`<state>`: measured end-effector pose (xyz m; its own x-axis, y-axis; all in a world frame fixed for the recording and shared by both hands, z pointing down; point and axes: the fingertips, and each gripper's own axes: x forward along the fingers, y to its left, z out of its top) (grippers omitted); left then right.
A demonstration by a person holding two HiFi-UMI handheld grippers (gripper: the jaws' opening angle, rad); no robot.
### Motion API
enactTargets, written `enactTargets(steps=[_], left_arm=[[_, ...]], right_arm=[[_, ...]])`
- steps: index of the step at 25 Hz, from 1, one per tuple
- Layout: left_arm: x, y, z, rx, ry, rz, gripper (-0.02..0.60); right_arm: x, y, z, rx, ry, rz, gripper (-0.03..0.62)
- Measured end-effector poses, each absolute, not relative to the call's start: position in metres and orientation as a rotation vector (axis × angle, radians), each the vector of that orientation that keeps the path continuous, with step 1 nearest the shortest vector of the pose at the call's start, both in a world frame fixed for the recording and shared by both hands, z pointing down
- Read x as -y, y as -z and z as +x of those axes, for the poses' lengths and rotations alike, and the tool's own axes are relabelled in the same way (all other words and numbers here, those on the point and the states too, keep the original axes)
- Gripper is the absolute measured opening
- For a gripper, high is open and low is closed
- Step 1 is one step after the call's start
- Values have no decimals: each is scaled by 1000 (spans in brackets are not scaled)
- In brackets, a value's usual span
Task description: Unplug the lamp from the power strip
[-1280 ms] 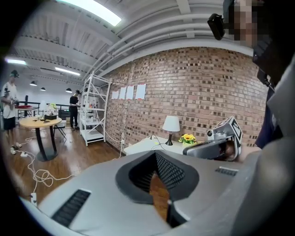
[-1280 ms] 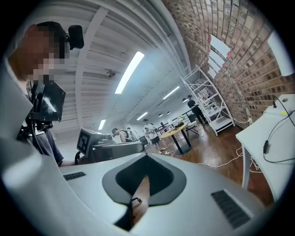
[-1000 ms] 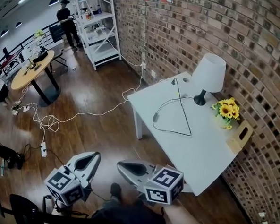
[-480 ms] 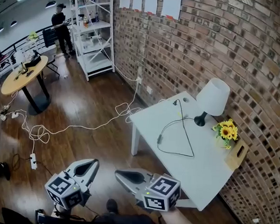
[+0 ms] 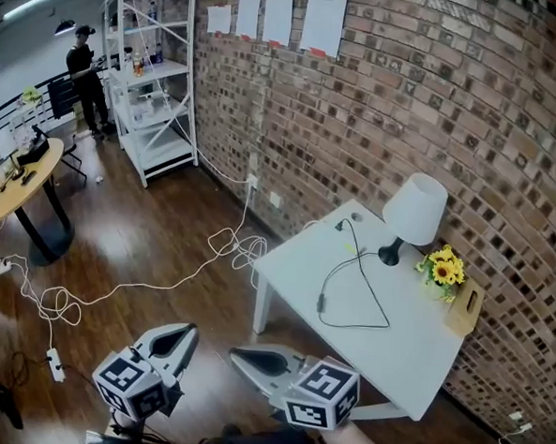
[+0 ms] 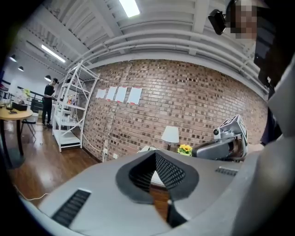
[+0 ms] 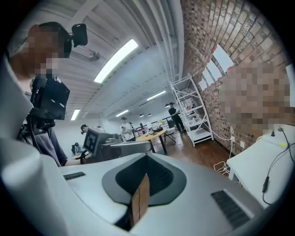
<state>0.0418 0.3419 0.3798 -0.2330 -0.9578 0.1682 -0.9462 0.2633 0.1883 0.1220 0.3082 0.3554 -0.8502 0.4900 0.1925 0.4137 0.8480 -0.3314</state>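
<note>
Left gripper (image 5: 185,333) and right gripper (image 5: 242,357), jaws pressed together on nothing, hover short of the white table (image 5: 392,355). The lamp (image 5: 415,208) stands upright at the table's brick-wall side, a black cord (image 5: 322,304) looped across the top. Only the head view shows the white power strip (image 5: 55,364) on the wood floor; the right gripper view catches just table corner and cord.

Bright, even indoor light falls from long white ceiling strip lights (image 7: 115,60) above the right gripper (image 5: 236,355). Ahead and left of it, the glossy dark wooden floor (image 5: 156,218) carries pale glare. Fisheye distortion bows the red brick wall (image 5: 435,104). Both gripper views fade to black at the corners, and the parts nearest the lens look soft.
</note>
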Motion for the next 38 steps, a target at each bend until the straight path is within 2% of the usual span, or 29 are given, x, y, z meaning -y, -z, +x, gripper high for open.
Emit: enactTargets(steps=[6,14,18,24,38], left_arm=[[-311,-383,26,2208,71,1884,20],[-240,-381,38,2056,33,1918,20],[-206,-396,17,2094,-46,1942,20],[-145,-372,16,1977,184,1888,20],[-57,-375,-13,2087,-57,1903,20]], right_arm=[[-299,-357,109,2793,-391,-597,-11],[-239,-365,94,2810,-478,-520,-11],[-196,-368,82,2815,-486,-507,-11],[-145,-369,68,2790,-575,-564,-11],[-52,-363,51,2826,-611,-642,-11]])
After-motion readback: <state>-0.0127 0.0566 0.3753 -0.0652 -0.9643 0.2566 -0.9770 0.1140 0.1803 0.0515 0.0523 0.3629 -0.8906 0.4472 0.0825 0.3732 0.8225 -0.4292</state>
